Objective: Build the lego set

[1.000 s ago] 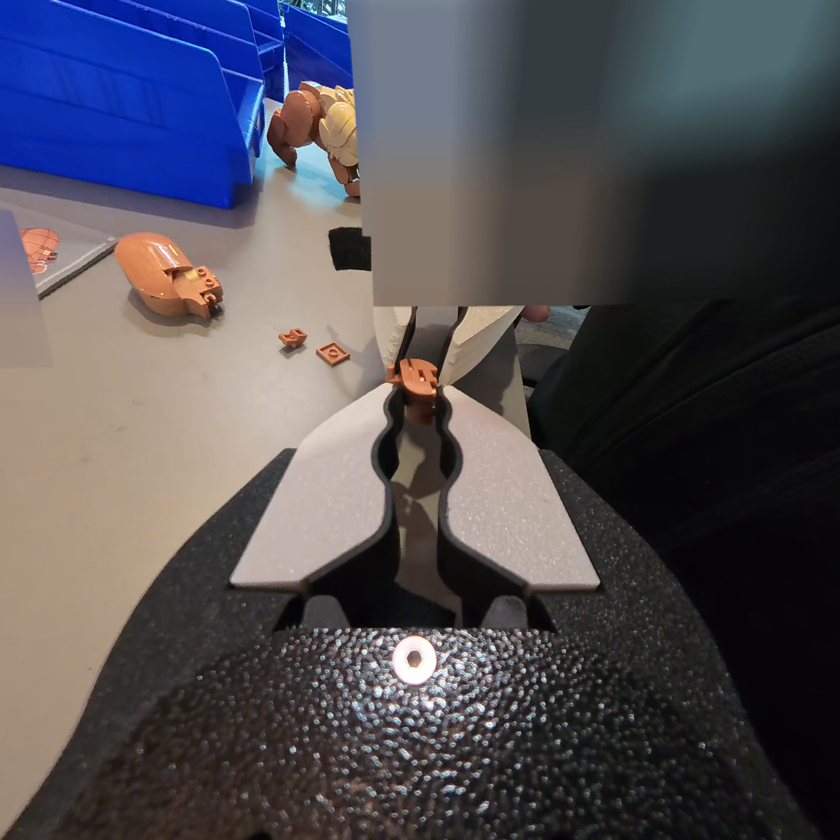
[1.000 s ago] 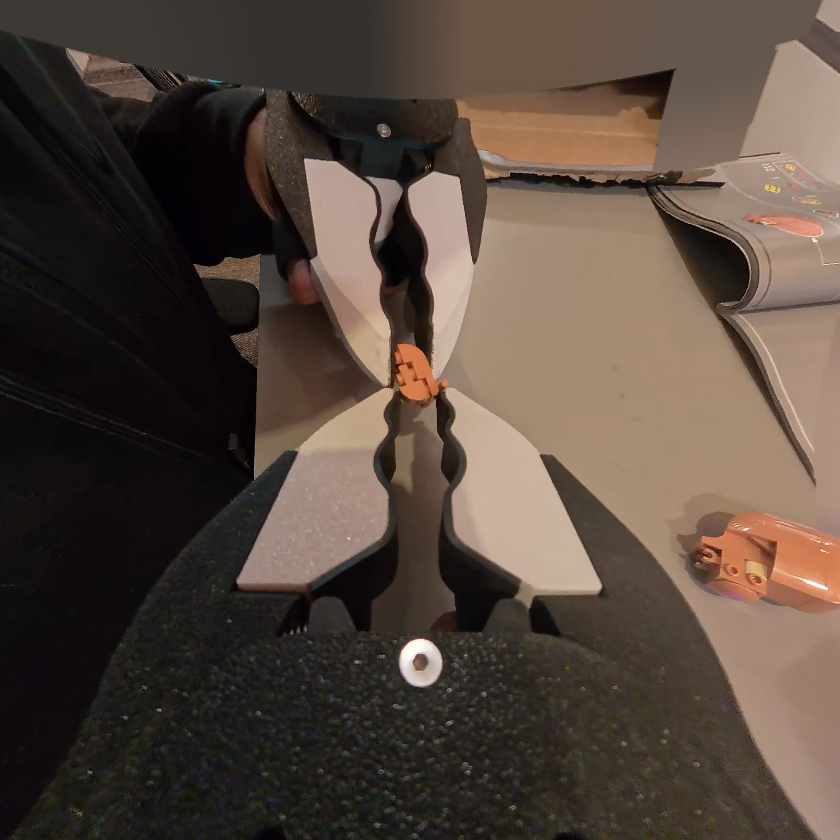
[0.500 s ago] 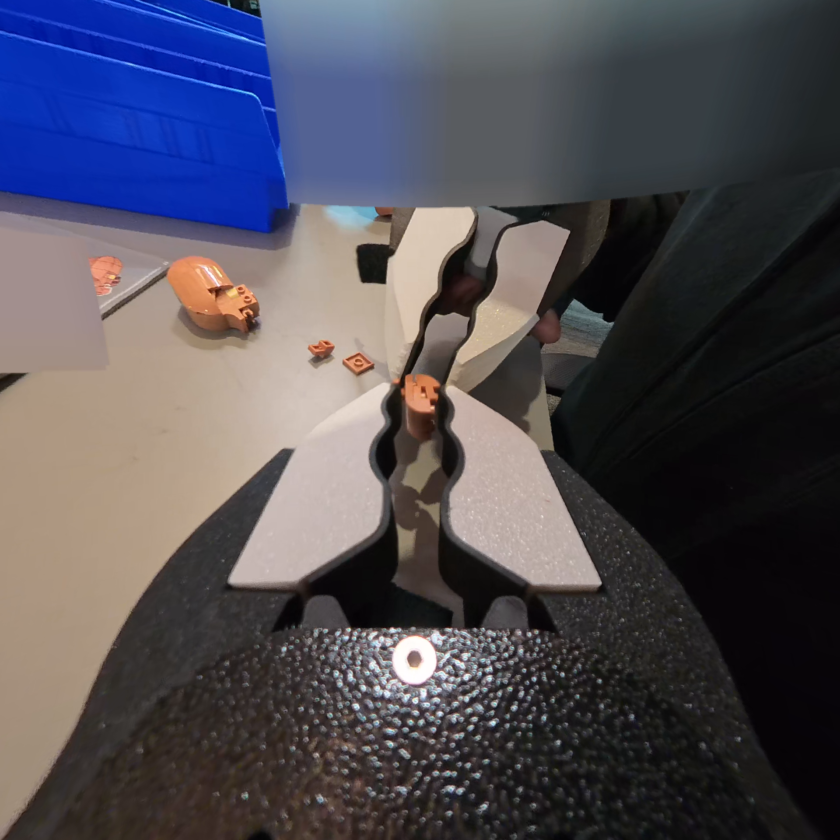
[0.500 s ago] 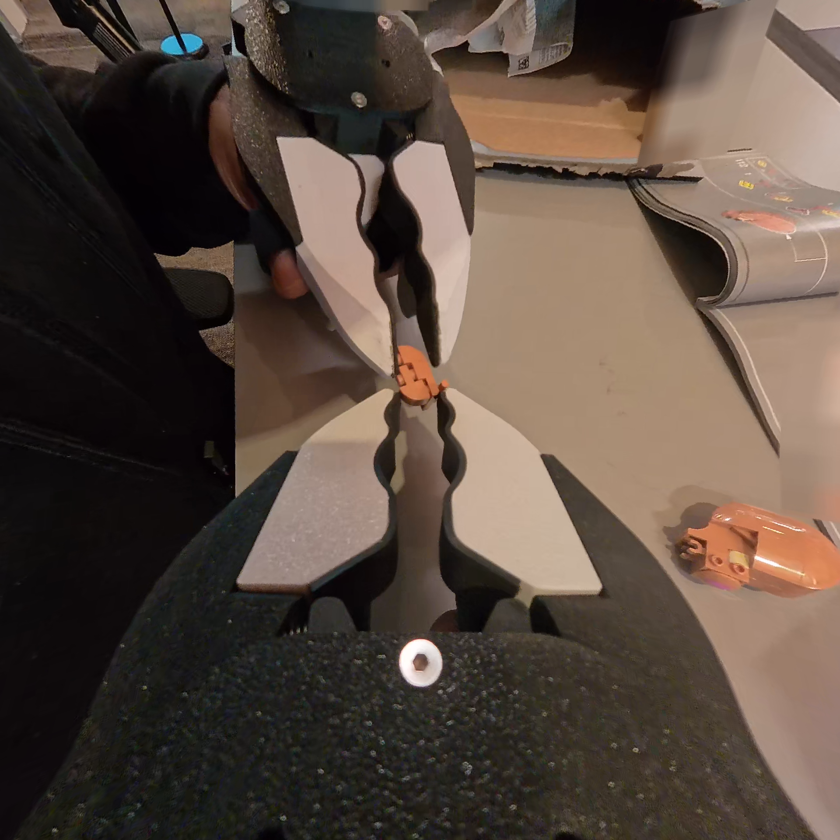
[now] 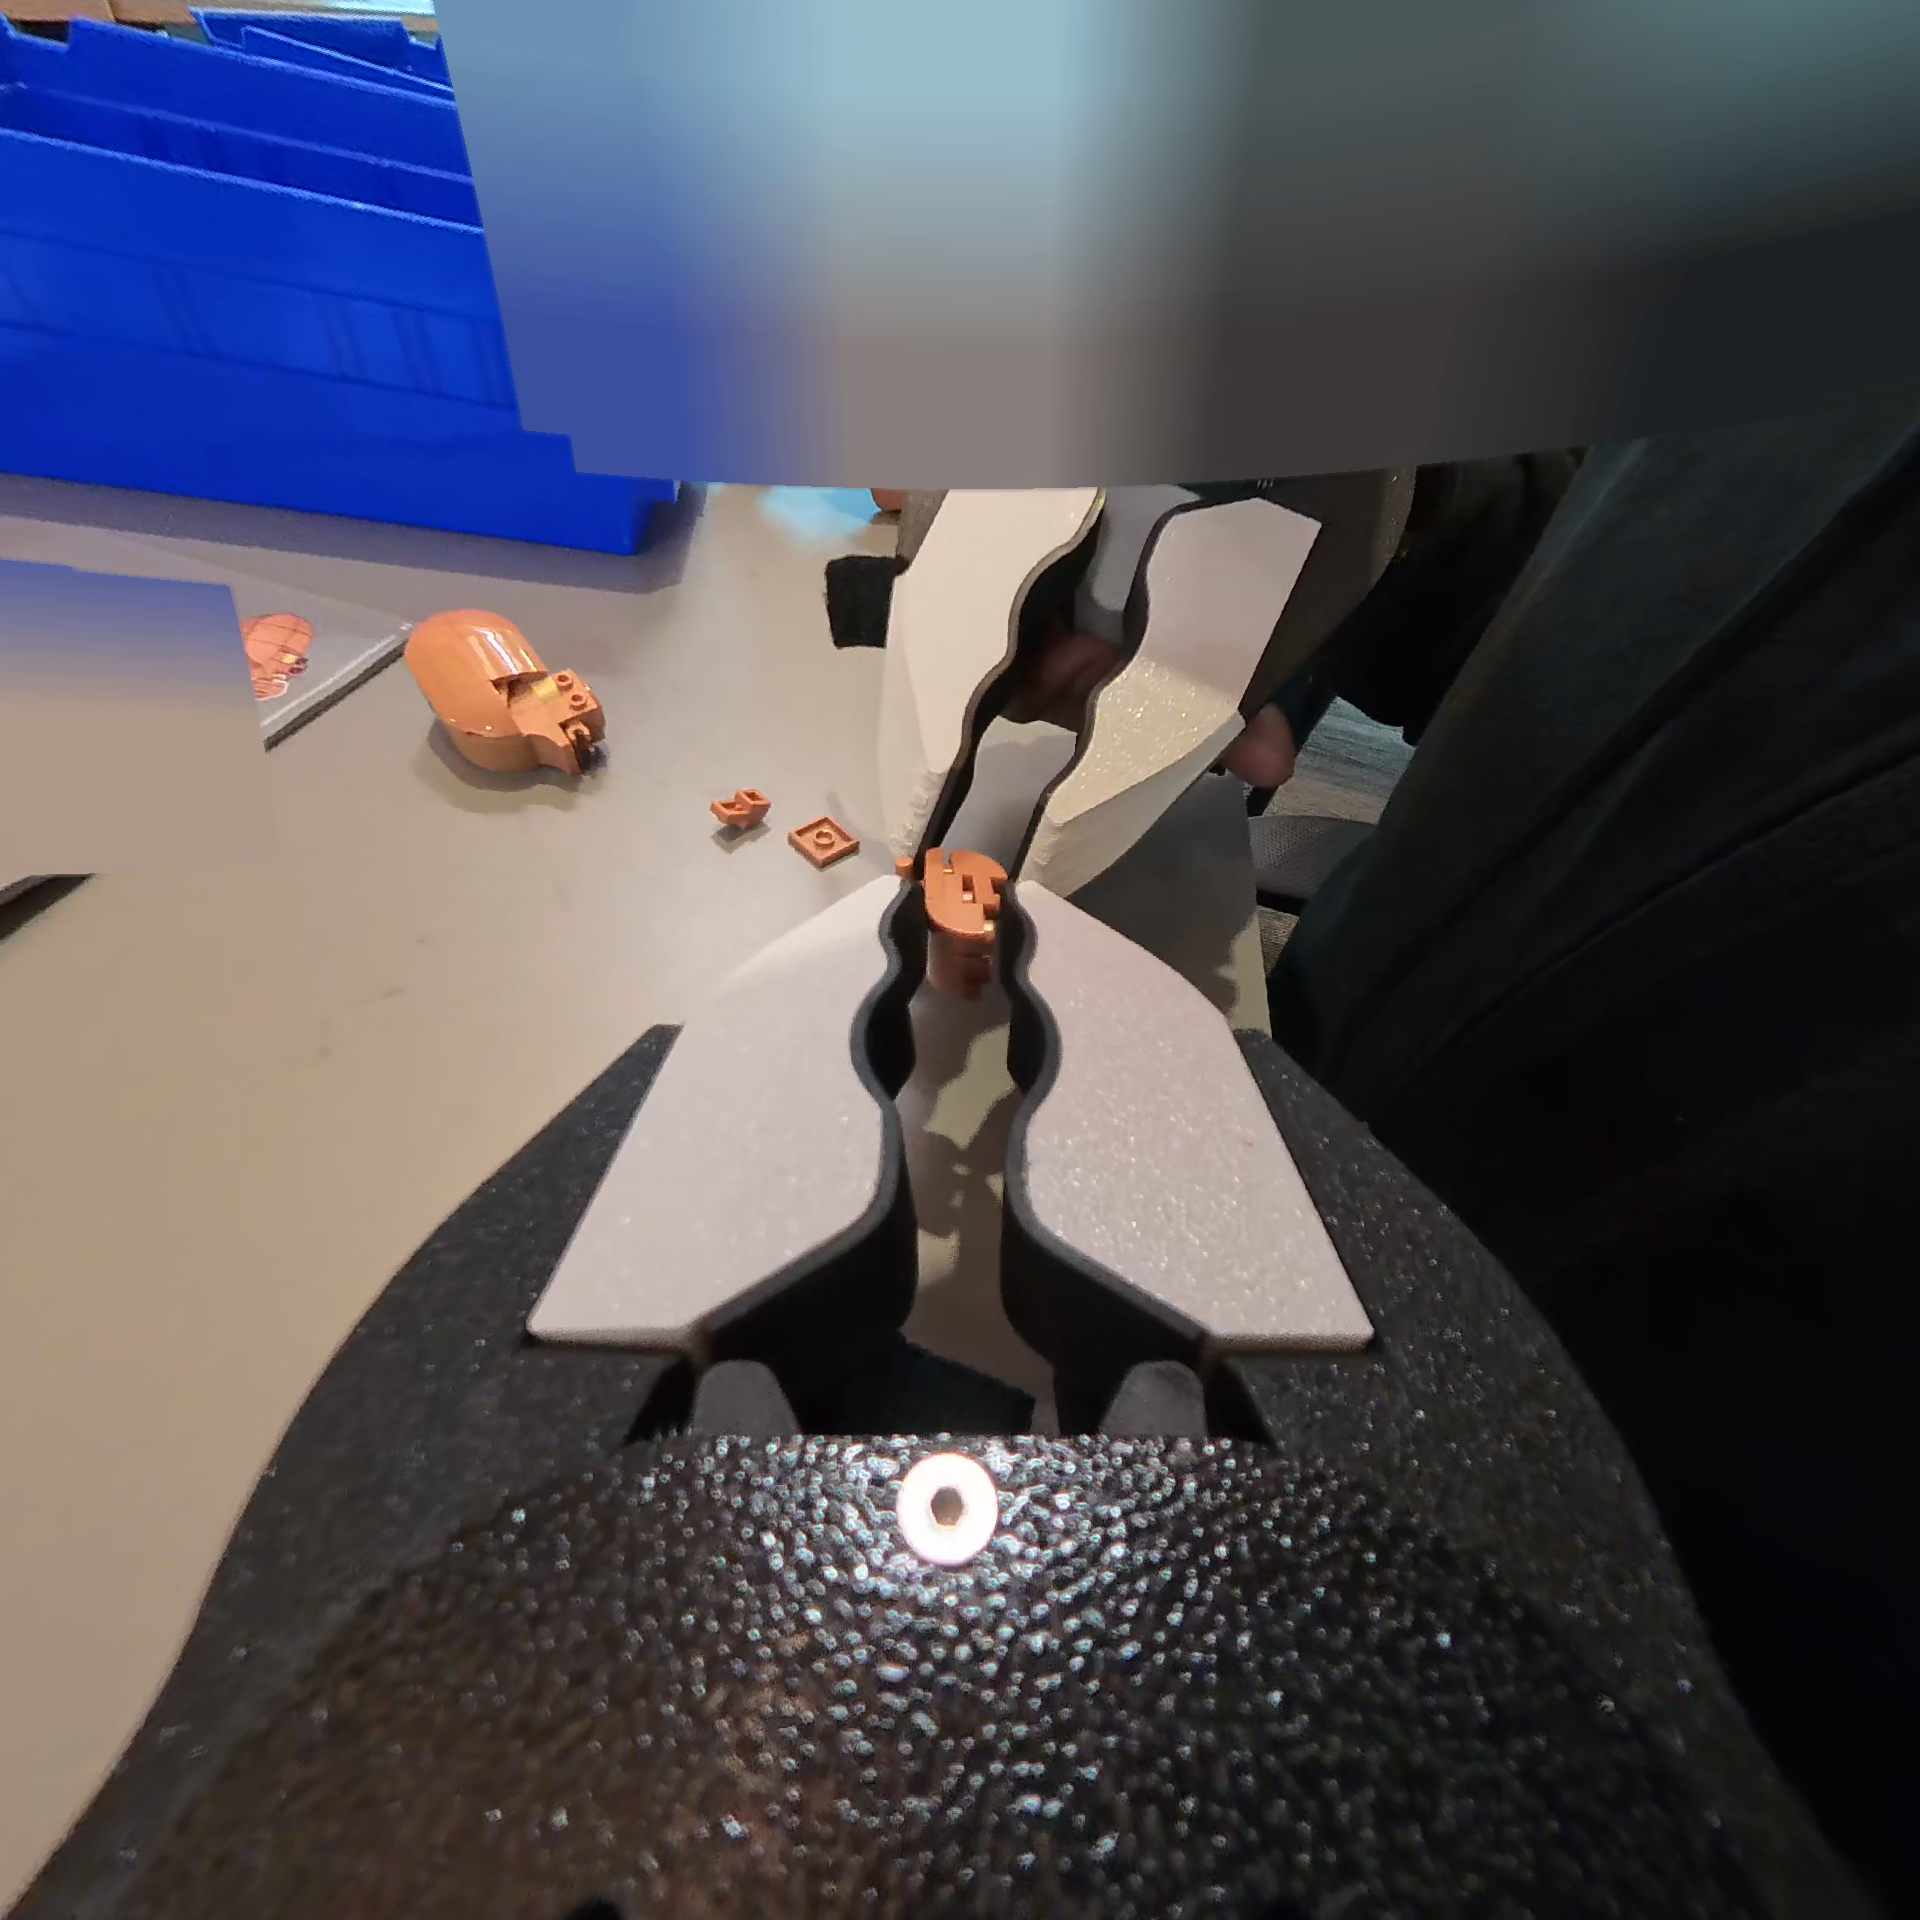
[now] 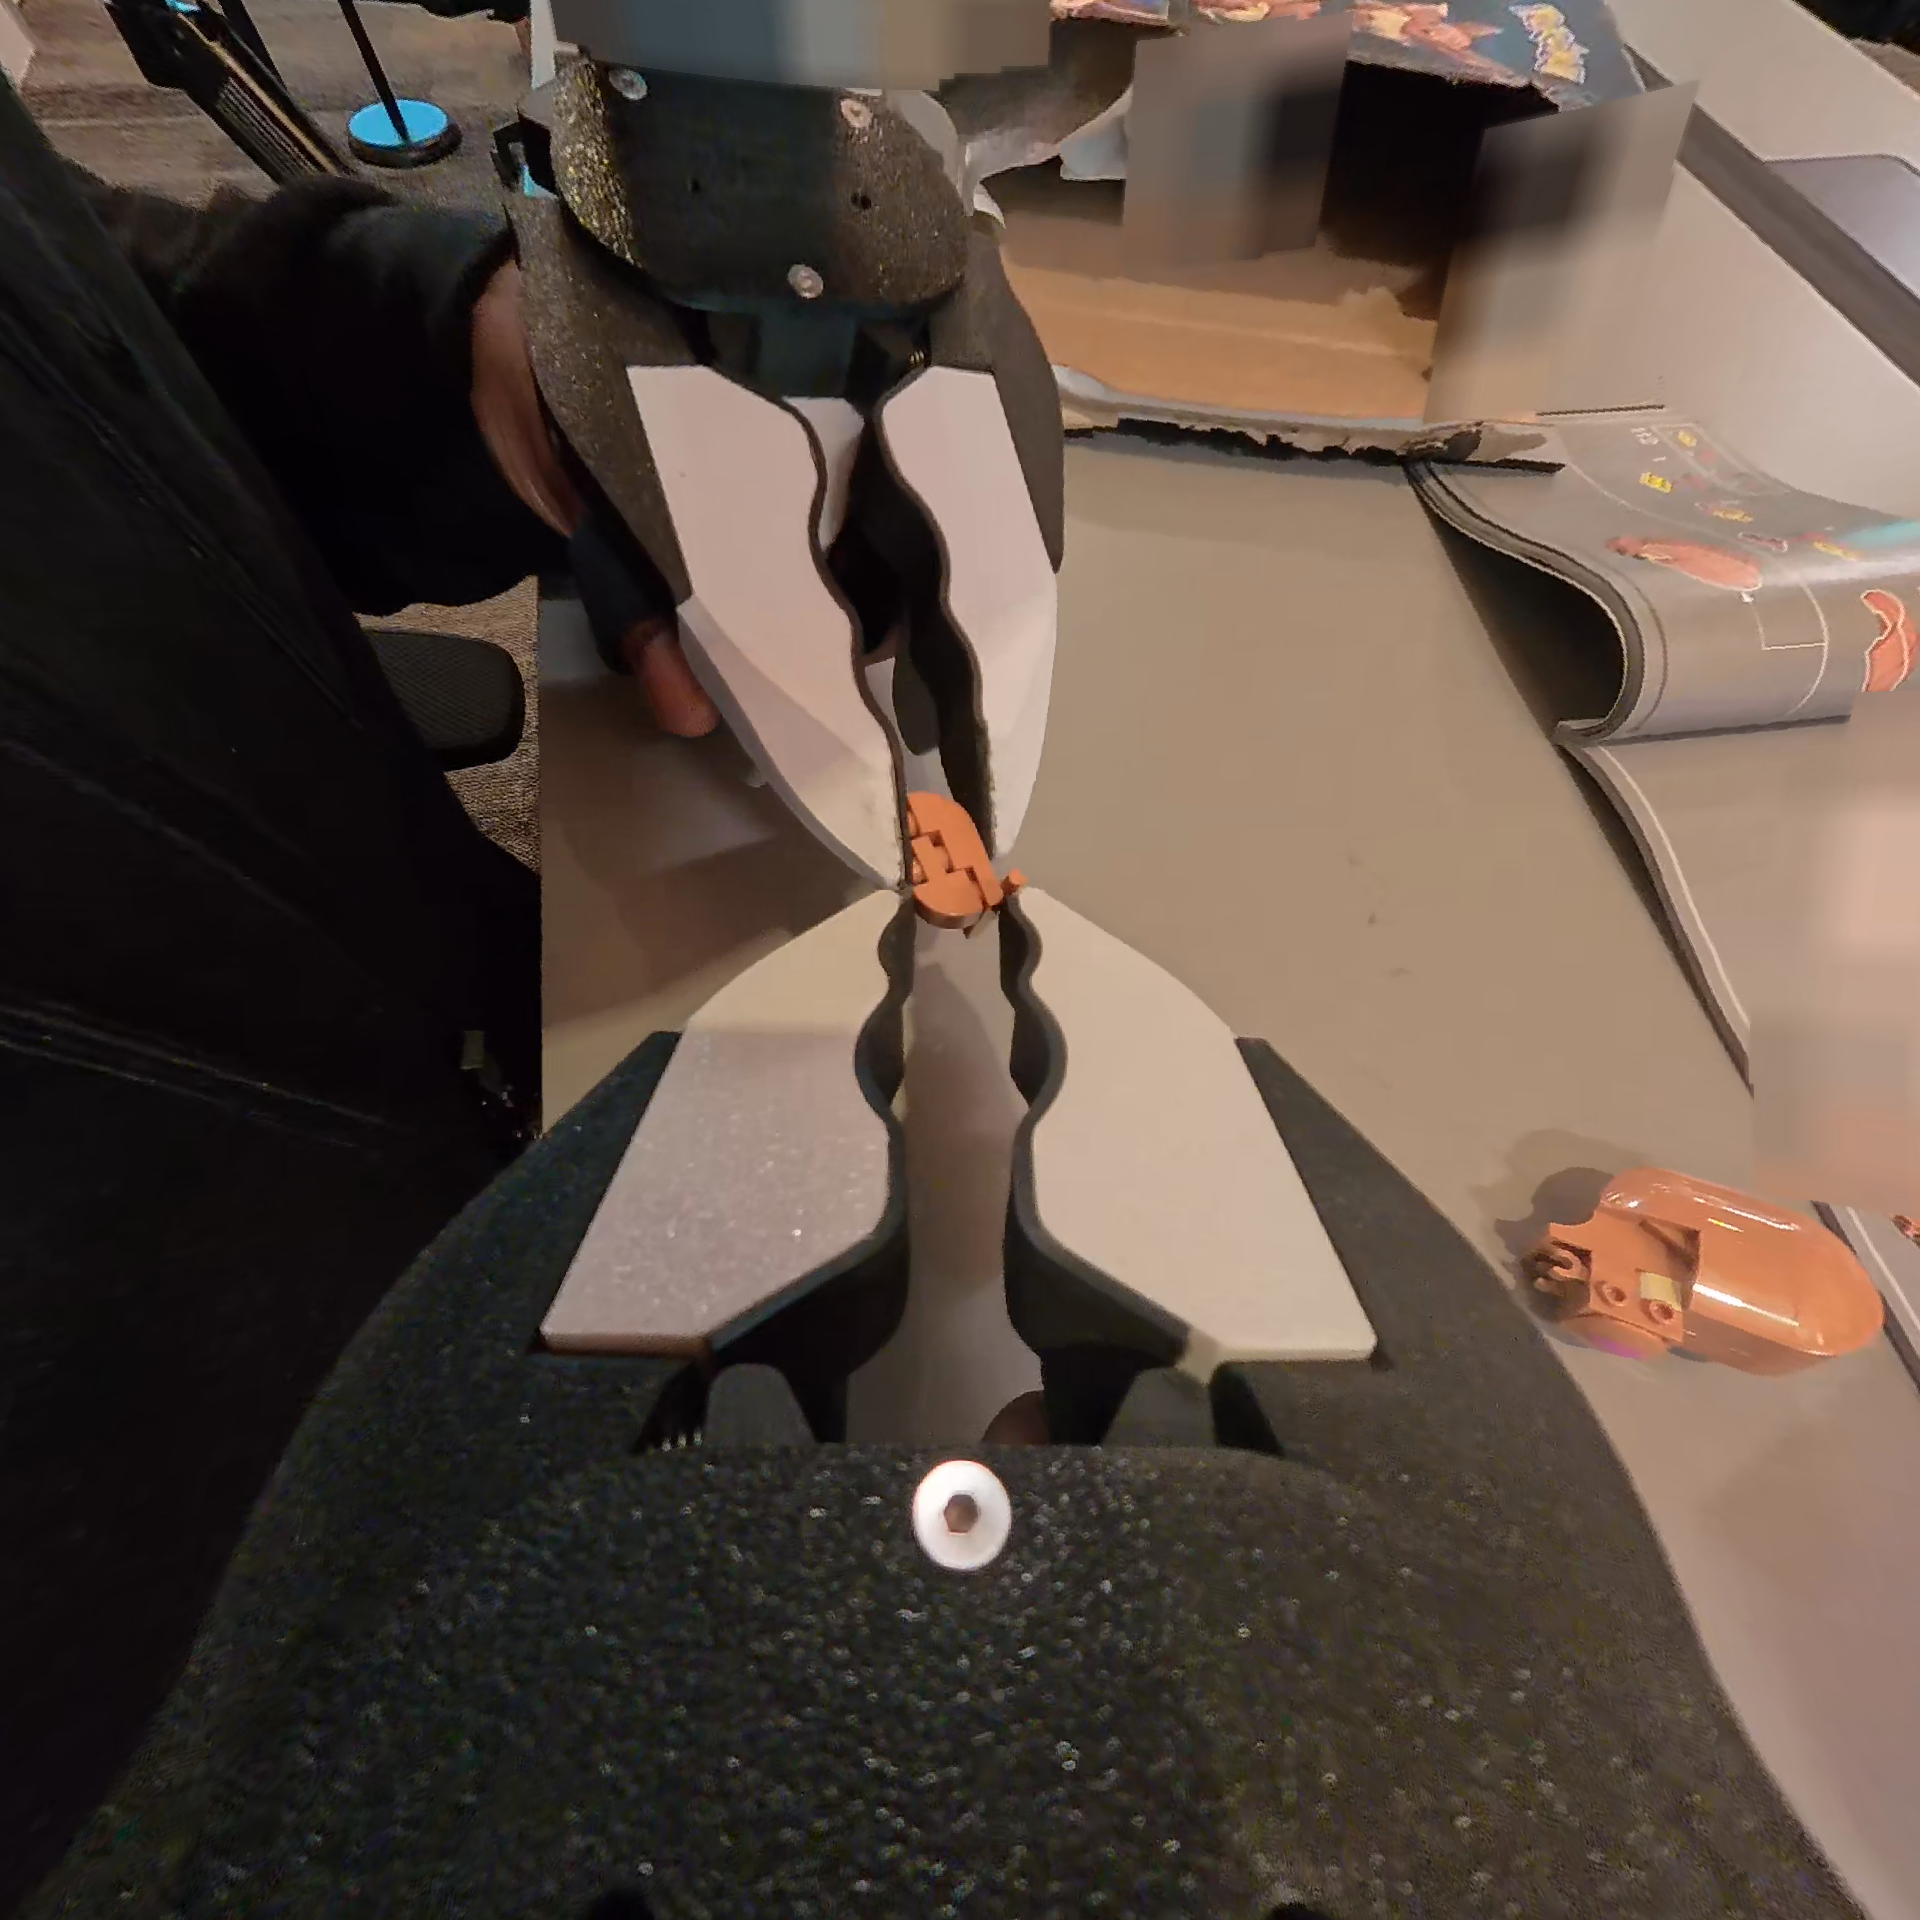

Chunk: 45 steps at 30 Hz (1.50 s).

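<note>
Two grippers are meeting tip to tip above the grey tabletop [image 5: 312, 1091]. The left gripper [image 5: 958, 914] is clamping a small orange-brown lego assembly [image 5: 961, 914] between its narrowed white fingertips. The right gripper [image 6: 951, 914], jaws equally narrow, is touching the same piece [image 6: 945, 862] at its tips; I cannot tell whether it is actually gripping. A larger rounded brown lego shell [image 5: 499, 691] is lying well to the side, with two small loose brown lego pieces [image 5: 784, 826] sitting between it and the grippers.
</note>
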### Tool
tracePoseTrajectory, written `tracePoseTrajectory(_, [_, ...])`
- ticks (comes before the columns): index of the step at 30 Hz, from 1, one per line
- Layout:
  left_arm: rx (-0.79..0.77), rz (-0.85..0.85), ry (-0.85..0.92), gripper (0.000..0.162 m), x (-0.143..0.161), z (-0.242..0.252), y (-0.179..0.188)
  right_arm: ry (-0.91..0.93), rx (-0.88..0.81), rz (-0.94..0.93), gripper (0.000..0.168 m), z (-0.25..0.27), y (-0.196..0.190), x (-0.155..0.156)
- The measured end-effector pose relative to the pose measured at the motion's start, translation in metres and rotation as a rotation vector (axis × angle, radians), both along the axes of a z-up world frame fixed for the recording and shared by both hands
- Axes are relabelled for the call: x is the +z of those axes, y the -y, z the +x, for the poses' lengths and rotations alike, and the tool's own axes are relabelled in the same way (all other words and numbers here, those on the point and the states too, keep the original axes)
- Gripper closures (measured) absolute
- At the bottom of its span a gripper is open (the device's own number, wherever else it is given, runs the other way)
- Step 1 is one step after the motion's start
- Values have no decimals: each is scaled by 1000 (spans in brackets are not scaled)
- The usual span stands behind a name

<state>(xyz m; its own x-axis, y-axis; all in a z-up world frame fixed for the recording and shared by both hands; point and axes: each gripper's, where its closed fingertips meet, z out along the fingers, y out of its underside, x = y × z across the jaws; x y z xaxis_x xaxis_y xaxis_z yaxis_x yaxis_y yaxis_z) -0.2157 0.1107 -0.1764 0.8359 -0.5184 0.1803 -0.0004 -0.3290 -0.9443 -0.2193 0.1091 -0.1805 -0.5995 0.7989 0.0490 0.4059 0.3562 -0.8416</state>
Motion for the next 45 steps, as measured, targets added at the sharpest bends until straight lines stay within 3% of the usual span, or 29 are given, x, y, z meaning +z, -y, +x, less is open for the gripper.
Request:
tracePoseTrajectory(11, [5, 17, -49, 150, -1, 5, 2, -24, 14, 58, 153, 5, 1, 0])
tracePoseTrajectory(33, [-59, 18, 89, 150, 8, 10, 7, -125, 105, -129, 154, 12, 5, 15])
tracePoseTrajectory(45, [-66, 19, 96, 150, 9, 12, 6, -147, 138, -89, 155, 12, 5, 15])
